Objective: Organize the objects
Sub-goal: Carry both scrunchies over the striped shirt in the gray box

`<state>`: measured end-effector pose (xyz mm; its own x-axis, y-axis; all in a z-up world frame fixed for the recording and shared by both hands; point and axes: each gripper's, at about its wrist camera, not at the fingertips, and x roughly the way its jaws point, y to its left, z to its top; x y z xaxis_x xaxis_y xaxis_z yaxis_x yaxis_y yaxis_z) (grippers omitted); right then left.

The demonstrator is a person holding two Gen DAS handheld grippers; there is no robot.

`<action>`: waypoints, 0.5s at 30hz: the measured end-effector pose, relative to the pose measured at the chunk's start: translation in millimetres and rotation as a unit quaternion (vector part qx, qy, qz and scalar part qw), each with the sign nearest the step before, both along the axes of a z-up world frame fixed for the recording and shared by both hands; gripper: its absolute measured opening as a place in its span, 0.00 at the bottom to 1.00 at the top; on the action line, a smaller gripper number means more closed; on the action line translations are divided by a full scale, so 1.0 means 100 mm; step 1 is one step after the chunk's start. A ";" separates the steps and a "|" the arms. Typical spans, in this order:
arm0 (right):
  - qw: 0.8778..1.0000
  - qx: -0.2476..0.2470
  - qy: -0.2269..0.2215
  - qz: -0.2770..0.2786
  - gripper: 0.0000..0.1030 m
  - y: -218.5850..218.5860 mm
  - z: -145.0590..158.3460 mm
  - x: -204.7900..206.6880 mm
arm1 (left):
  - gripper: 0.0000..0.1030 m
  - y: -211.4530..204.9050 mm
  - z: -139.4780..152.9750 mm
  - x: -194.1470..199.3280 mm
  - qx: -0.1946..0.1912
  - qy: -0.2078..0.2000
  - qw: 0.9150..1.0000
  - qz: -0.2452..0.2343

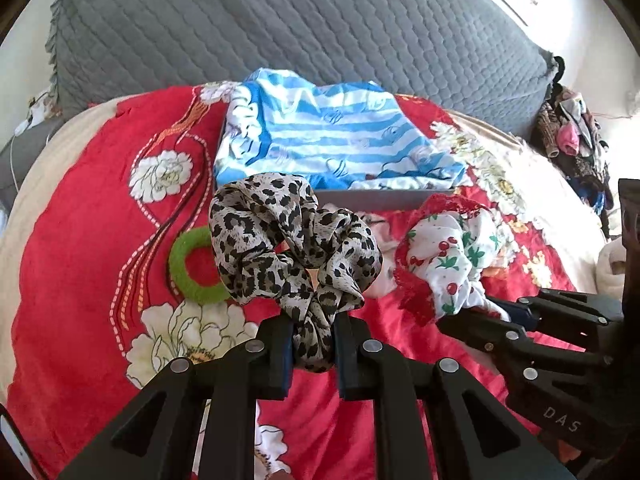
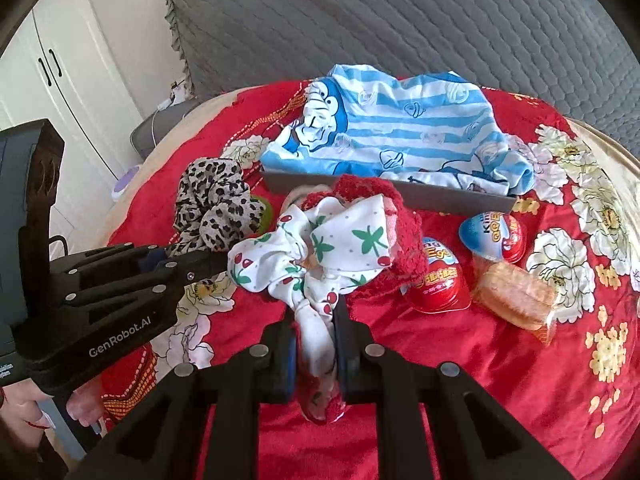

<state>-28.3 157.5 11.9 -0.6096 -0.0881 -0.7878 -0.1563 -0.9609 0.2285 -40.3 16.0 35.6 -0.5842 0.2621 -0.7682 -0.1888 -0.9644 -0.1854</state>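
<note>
- The left gripper (image 1: 312,344) is clamped on a leopard-print scrunchie (image 1: 292,248), held above a red floral blanket (image 1: 80,240); a green hair ring (image 1: 192,268) lies on the blanket just behind it.
- The right gripper (image 2: 316,344) is pinched on a cherry-print scrunchie (image 2: 316,256) with red lace trim — lifted beside the leopard one.
- Behind both sits a grey tray (image 2: 400,196) holding a blue-striped garment (image 2: 400,132).
- To the right lie two chocolate-egg packs (image 2: 440,280) and a wrapped biscuit (image 2: 516,300); a grey quilted cushion (image 1: 280,20) stands at the back.
</note>
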 end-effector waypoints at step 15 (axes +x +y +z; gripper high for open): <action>0.999 0.025 0.031 -0.026 0.15 0.17 0.29 0.03 | 0.15 0.12 0.23 -0.07 0.001 0.019 1.000 0.004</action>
<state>-24.9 174.3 40.9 -0.6597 -0.0166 -0.7514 -0.1929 -0.9625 0.1906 -47.7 28.2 58.3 -0.6155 0.2596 -0.7441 -0.1889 -0.9653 -0.1805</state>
